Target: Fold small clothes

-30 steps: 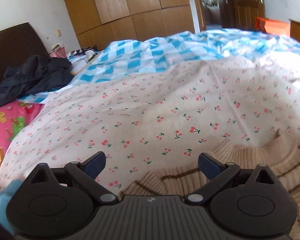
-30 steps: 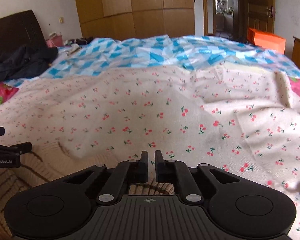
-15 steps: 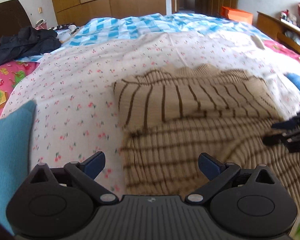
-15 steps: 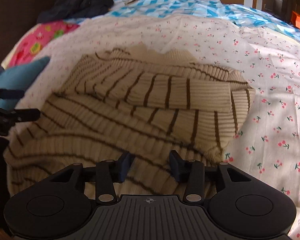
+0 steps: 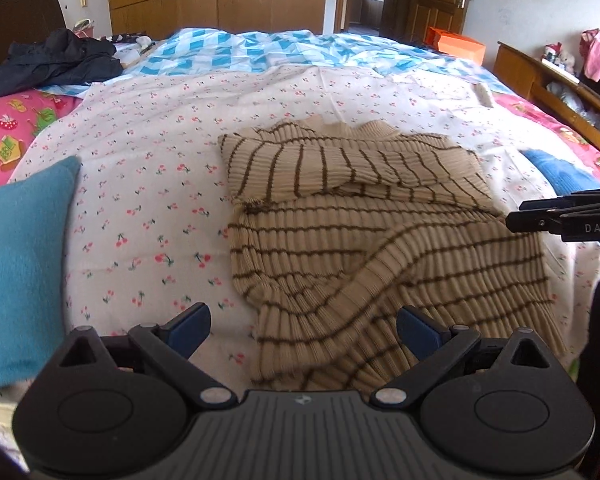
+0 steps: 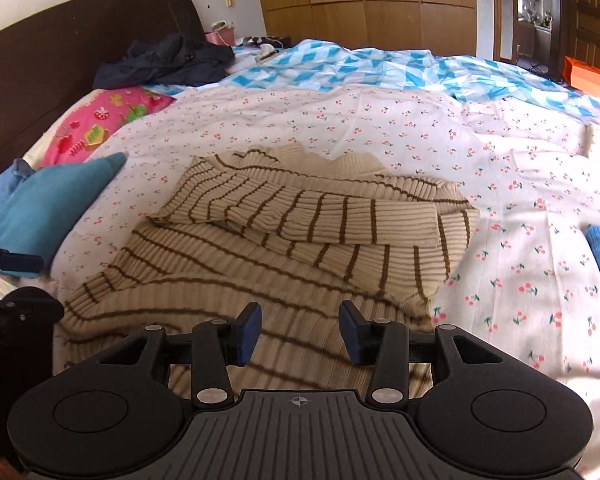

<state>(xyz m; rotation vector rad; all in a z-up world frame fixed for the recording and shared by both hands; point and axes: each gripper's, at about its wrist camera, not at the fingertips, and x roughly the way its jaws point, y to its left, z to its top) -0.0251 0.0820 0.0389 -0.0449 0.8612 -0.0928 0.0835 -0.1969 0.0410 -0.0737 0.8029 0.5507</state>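
Sleeves folded across sweater [image 5: 384, 240]; left gripper [image 5: 303, 326] wide open, right gripper [image 6: 300, 328] half open, fingers just parted, both empty. Next: grab hem, fold up toward collar.

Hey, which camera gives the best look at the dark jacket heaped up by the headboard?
The right wrist view: the dark jacket sits larger there, its folds clear against the headboard. In the left wrist view the jacket lies at the far left edge, smaller and more distorted.
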